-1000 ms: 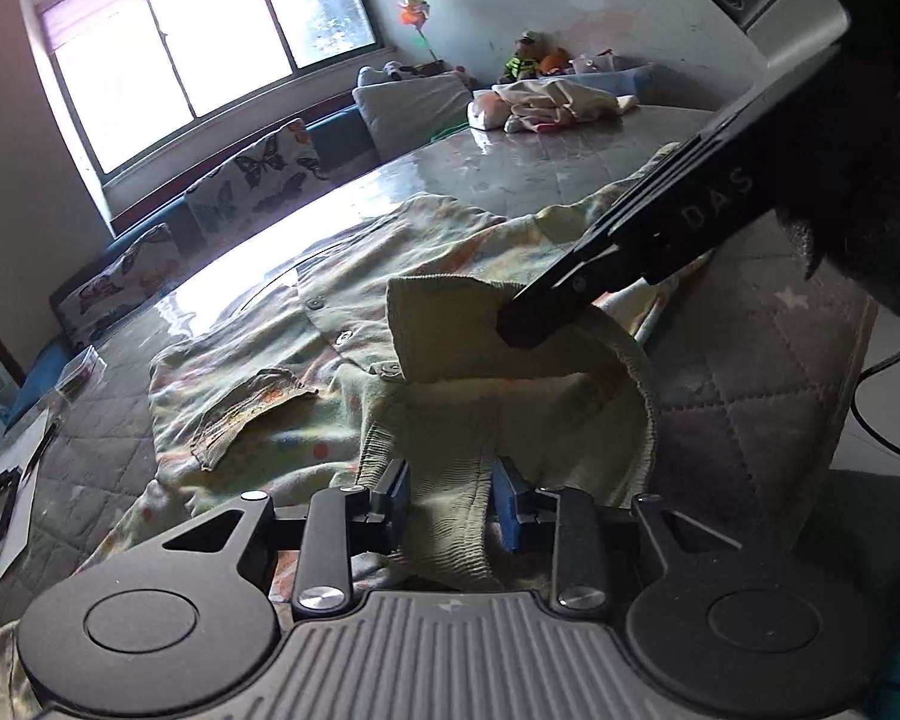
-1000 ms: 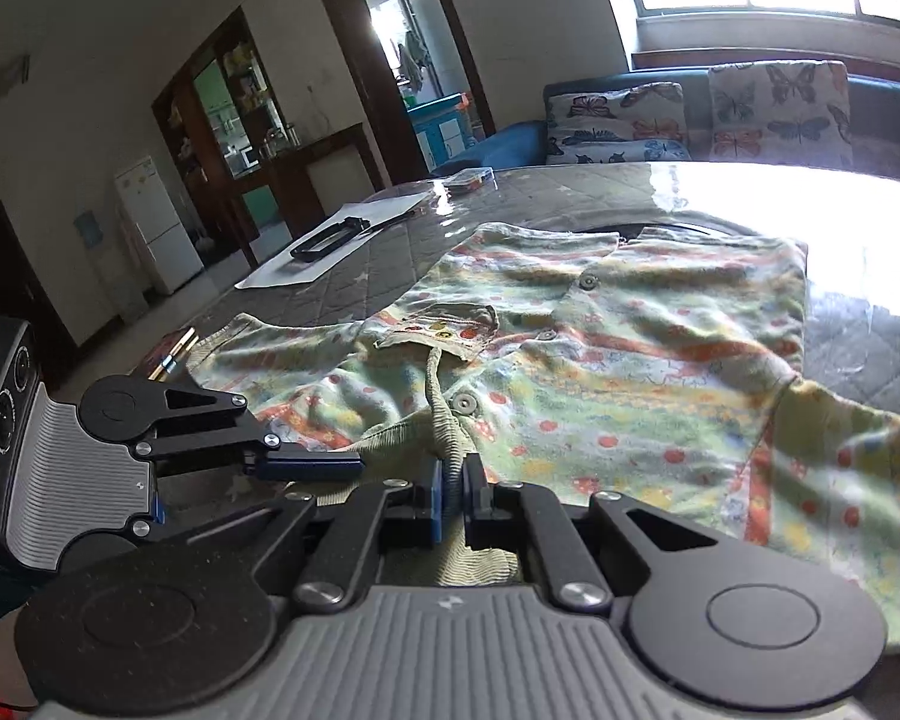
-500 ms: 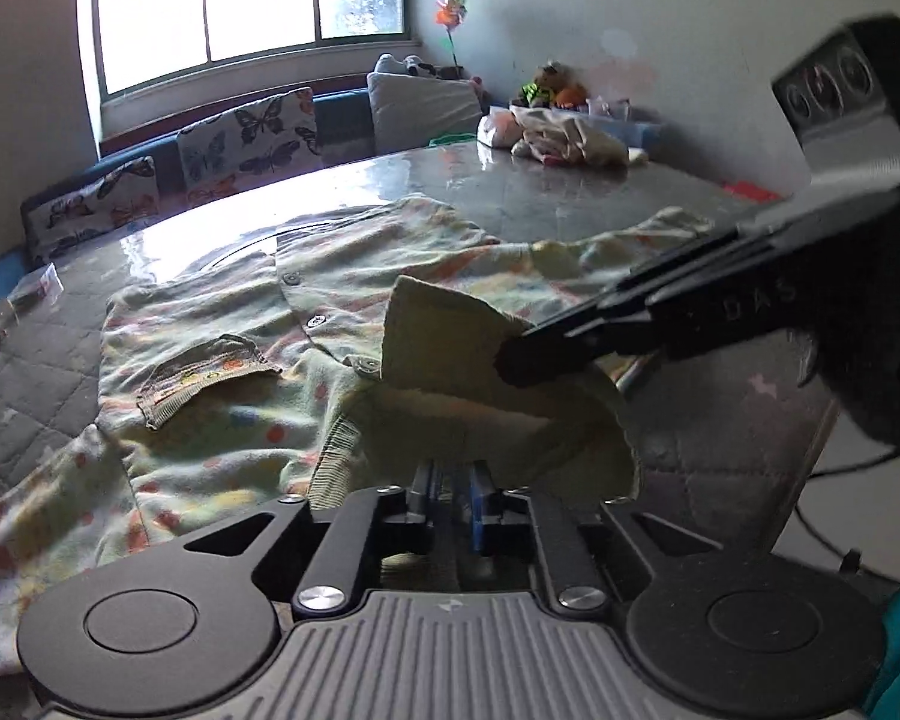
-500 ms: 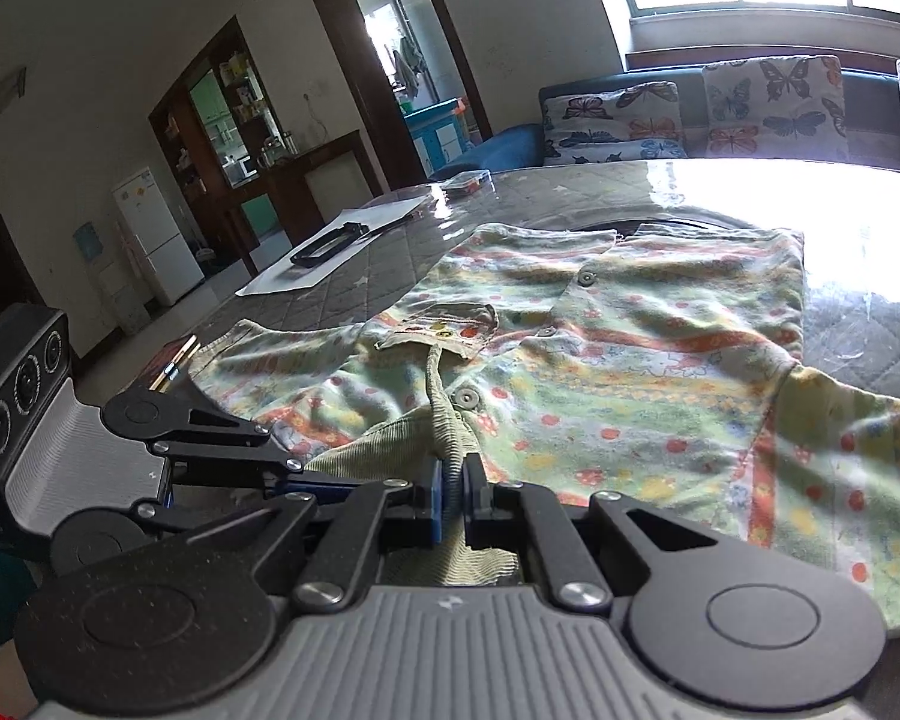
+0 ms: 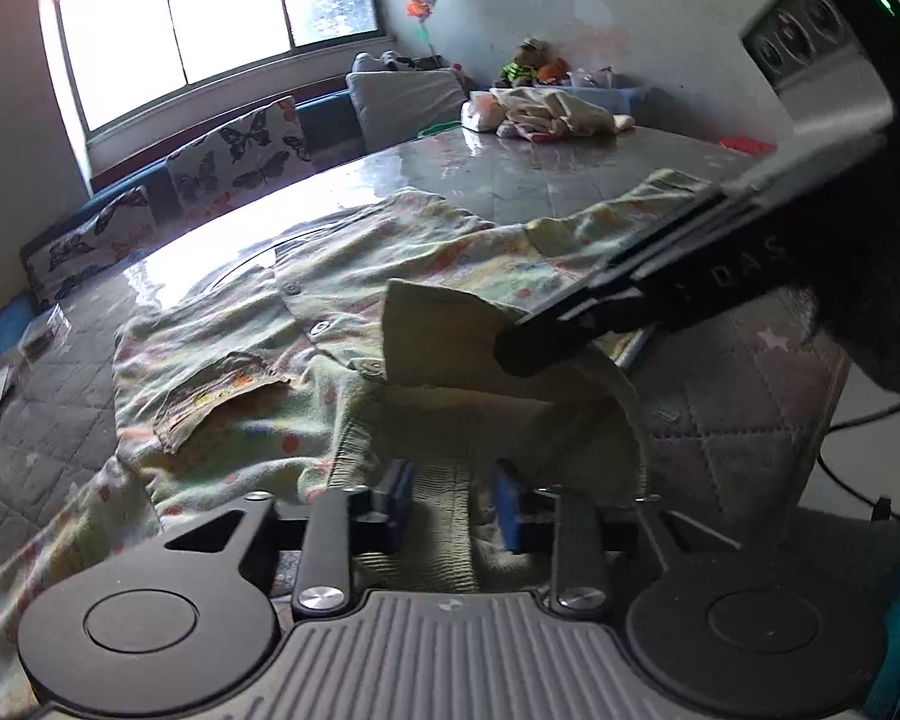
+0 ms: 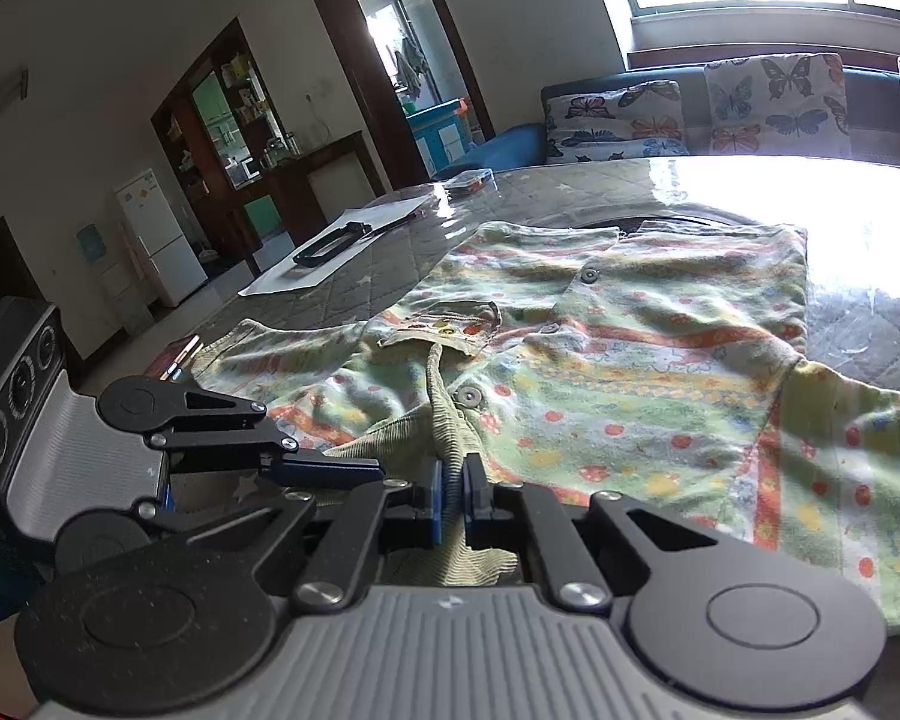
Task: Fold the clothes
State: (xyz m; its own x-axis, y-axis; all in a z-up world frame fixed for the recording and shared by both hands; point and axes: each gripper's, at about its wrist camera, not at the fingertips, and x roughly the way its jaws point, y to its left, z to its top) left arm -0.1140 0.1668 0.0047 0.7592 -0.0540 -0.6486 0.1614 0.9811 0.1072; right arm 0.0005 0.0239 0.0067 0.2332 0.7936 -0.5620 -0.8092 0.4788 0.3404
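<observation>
A green patterned buttoned shirt (image 5: 342, 276) with red dots lies spread on the quilted table; it also shows in the right wrist view (image 6: 630, 372). Its ribbed collar (image 5: 444, 516) is lifted at the near edge. My left gripper (image 5: 453, 501) is open, its jaws apart on either side of the collar fabric. My right gripper (image 6: 453, 501) is shut on the collar (image 6: 450, 420). In the left wrist view the right gripper (image 5: 534, 348) reaches in from the right and pinches the raised collar flap. In the right wrist view the left gripper (image 6: 324, 471) sits just left.
A pile of clothes (image 5: 546, 111) lies at the table's far end. A white sheet with a black frame (image 6: 336, 243) lies on the table's left side. Butterfly cushions (image 6: 618, 120) line the sofa under the window. The table (image 5: 750, 420) edge is close on the right.
My left gripper was open a second ago, closed on the collar half a second ago, and has now opened again. The right gripper has stayed shut on the collar.
</observation>
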